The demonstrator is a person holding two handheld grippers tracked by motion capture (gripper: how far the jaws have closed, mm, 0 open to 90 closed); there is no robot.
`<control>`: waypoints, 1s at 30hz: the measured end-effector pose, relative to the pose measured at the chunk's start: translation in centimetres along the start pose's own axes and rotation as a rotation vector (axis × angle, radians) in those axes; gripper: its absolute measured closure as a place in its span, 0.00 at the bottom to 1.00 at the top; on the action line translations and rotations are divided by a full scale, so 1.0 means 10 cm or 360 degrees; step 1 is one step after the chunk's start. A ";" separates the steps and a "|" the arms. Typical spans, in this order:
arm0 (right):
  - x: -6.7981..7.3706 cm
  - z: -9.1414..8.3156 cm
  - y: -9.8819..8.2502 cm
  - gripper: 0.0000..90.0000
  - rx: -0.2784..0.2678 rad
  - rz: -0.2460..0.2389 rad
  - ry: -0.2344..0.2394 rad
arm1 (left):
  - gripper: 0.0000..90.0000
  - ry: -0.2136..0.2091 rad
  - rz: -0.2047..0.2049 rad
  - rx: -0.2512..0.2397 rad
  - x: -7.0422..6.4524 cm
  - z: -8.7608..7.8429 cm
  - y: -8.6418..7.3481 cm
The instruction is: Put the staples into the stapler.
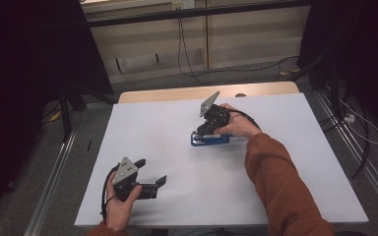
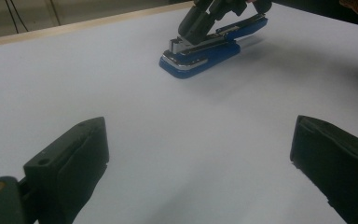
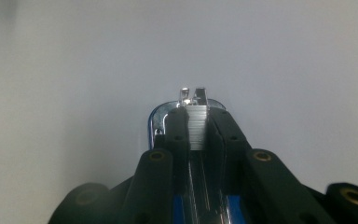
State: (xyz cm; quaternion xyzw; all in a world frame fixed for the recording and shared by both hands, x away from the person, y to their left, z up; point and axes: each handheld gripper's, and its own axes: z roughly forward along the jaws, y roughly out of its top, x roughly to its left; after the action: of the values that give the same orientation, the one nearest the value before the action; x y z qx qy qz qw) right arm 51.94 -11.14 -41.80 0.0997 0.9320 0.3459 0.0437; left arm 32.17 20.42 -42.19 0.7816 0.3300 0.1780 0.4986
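Right gripper (image 1: pixel 205 132) clamped on a blue stapler (image 1: pixel 210 139) at mid-table.
Left gripper (image 1: pixel 151 174), jaws wide apart, hovers near the white table's (image 1: pixel 285 162) near-left edge, well apart; bare tabletop lies between them.

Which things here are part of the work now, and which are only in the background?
Part of the work:
- blue stapler, lying on the white table
- right hand-held gripper, shut on the stapler
- left hand-held gripper, open, holding nothing

Only in the background:
- cables on the floor and along the wall
- dark stand at left
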 end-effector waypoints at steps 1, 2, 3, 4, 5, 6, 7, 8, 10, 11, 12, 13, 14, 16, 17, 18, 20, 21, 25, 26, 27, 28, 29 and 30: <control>0.00 0.00 0.00 0.88 0.0002 0.0001 0.0002 | 0.05 -0.0001 -0.0001 0.0001 0.00 0.00 0.00; 0.00 0.00 0.00 0.88 0.0002 0.0000 0.0004 | 0.05 -0.0001 0.0000 0.0001 0.00 0.00 0.00; -0.01 0.00 0.00 0.88 0.0000 0.0001 0.0005 | 0.05 0.0000 -0.0001 0.0000 0.00 0.00 0.00; -0.01 0.01 0.00 0.88 0.0000 0.0011 0.0005 | 0.05 -0.0001 -0.0001 0.0001 0.00 0.00 0.00; 0.00 0.01 0.00 0.88 0.0001 0.0013 0.0005 | 0.05 0.0000 -0.0001 0.0000 0.00 0.00 0.00; -0.01 0.01 0.00 0.87 -0.0001 0.0014 0.0004 | 0.05 0.0002 0.0010 0.0002 0.01 0.00 0.00; -0.01 0.01 0.00 0.87 -0.0002 0.0017 0.0002 | 0.05 0.0001 0.0007 0.0003 0.00 0.00 0.00; -0.01 0.01 0.00 0.87 -0.0002 0.0021 0.0000 | 0.05 0.0002 0.0005 0.0002 0.00 0.00 0.00; -0.01 0.01 0.00 0.85 -0.0004 0.0021 -0.0007 | 0.05 -0.0001 0.0004 0.0003 0.00 0.00 0.00; -0.02 0.01 0.00 0.84 -0.0008 0.0020 -0.0013 | 0.05 -0.0001 0.0002 0.0002 0.00 0.00 0.00; -0.02 0.00 0.00 0.84 -0.0007 0.0030 -0.0012 | 0.05 -0.0001 0.0001 0.0001 0.00 0.00 0.00; -0.02 0.00 0.00 0.84 -0.0011 0.0033 -0.0011 | 0.05 -0.0002 0.0002 0.0001 0.00 0.00 0.00; -0.02 0.00 0.00 0.84 -0.0009 0.0035 -0.0012 | 0.05 -0.0002 0.0002 0.0001 0.00 0.00 0.00; -0.02 0.01 0.00 0.83 -0.0004 0.0042 -0.0015 | 0.05 -0.0002 0.0001 0.0002 0.00 0.00 0.00; -0.02 0.01 0.00 0.83 -0.0008 0.0043 -0.0013 | 0.05 -0.0002 -0.0001 0.0001 0.00 0.00 0.00; -0.02 0.01 0.00 0.82 -0.0009 0.0045 -0.0013 | 0.05 -0.0002 0.0000 0.0001 0.00 0.00 0.00; -0.02 0.00 -0.01 0.81 -0.0013 0.0062 -0.0016 | 0.05 -0.0002 0.0000 0.0001 0.00 0.00 0.00; -0.02 0.01 -0.01 0.80 -0.0019 0.0058 -0.0019 | 0.05 -0.0001 0.0006 0.0004 0.00 0.00 0.00; -0.03 -0.01 -0.02 0.73 -0.0022 0.0102 -0.0058 | 0.05 0.0000 0.0005 0.0003 0.00 0.00 0.00; -0.03 -0.01 -0.03 0.71 -0.0033 0.0106 -0.0075 | 0.05 0.0001 0.0006 0.0002 0.00 0.00 0.00; -0.03 -0.02 -0.03 0.68 -0.0038 0.0124 -0.0088 | 0.05 0.0002 0.0006 0.0003 0.00 0.00 0.00; -0.03 -0.03 -0.04 0.67 -0.0047 0.0141 -0.0086 | 0.05 0.0002 0.0005 0.0002 0.00 0.00 0.00; -0.02 -0.03 -0.04 0.65 -0.0052 0.0153 -0.0091 | 0.05 0.0002 0.0005 0.0003 0.00 0.00 0.00; -0.02 -0.03 -0.05 0.60 -0.0056 0.0163 -0.0097 | 0.05 0.0002 0.0005 0.0003 0.00 0.00 0.00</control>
State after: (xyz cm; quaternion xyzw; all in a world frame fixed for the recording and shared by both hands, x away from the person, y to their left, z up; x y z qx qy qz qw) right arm 51.97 -11.74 -41.86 0.1570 0.9176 0.3608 0.0561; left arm 32.18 20.47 -42.18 0.7824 0.3293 0.1790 0.4974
